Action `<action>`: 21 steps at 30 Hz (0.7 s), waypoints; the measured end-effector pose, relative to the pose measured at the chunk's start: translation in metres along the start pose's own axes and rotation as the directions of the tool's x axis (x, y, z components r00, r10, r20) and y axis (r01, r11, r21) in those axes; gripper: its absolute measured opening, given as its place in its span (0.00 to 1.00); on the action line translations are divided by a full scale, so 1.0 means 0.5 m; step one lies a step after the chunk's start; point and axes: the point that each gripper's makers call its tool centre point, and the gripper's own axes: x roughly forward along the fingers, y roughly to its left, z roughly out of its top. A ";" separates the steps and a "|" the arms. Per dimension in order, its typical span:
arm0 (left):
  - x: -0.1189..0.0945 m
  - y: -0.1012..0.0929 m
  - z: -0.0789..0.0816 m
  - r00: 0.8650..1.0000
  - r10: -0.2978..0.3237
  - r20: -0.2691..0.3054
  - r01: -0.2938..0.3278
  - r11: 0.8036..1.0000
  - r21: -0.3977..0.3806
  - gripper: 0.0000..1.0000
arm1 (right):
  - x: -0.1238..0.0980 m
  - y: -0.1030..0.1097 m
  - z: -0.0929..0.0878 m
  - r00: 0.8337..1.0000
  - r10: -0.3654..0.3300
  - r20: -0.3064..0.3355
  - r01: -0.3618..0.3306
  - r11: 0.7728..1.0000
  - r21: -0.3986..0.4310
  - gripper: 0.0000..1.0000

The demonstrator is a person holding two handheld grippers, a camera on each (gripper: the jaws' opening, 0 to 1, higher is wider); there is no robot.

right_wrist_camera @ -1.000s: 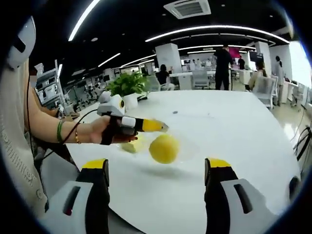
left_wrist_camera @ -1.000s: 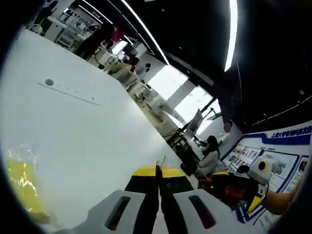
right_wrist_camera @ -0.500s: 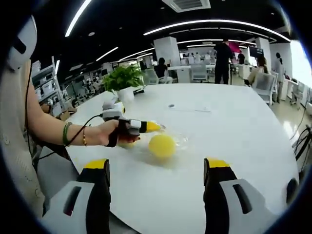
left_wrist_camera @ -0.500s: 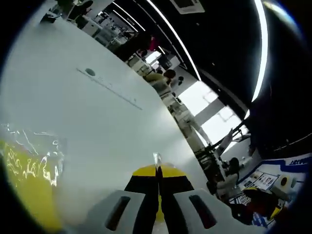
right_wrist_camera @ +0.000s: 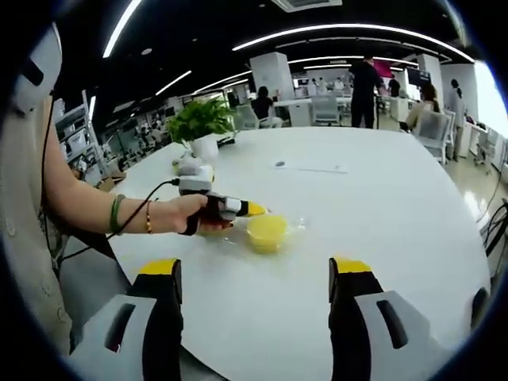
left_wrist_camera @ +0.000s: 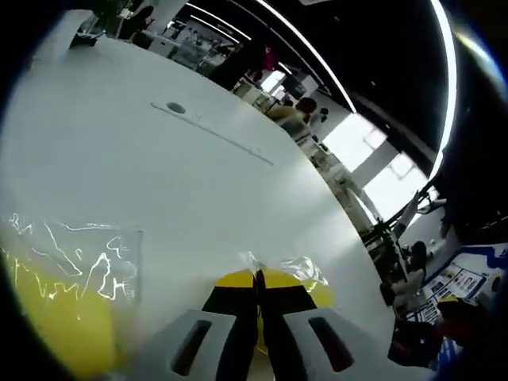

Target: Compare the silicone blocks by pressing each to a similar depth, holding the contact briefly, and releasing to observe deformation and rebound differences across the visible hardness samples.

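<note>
Right gripper view: I see my right gripper (right_wrist_camera: 252,274) low in front of me, its two yellow-tipped jaws spread wide apart with nothing between them, hovering above a large white table (right_wrist_camera: 381,206). Beyond it, my left hand (right_wrist_camera: 193,217) holds the left gripper (right_wrist_camera: 255,210), whose yellow tip reaches the near side of a round yellow silicone block (right_wrist_camera: 267,232) wrapped in a clear plastic bag (right_wrist_camera: 295,228); the block rests on the table, and the tip appears to be touching the wrapping at its edge. A potted green plant (right_wrist_camera: 202,123) stands on the table behind my left hand, farther from the block. Left gripper view: my left gripper's (left_wrist_camera: 257,278) jaws are clenched together, pinching a crinkled bit of the clear bag at their tips, with the yellow block (left_wrist_camera: 319,293) just beyond and beside them. A second yellow block in its own clear bag (left_wrist_camera: 59,305) lies on the table off to the other side of the jaws.
</note>
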 end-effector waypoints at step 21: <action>-0.044 -0.031 0.035 0.997 0.081 -0.001 -0.068 0.836 0.544 0.22 | -0.016 0.032 0.008 1.000 0.006 0.011 -0.006 1.000 -0.018 0.69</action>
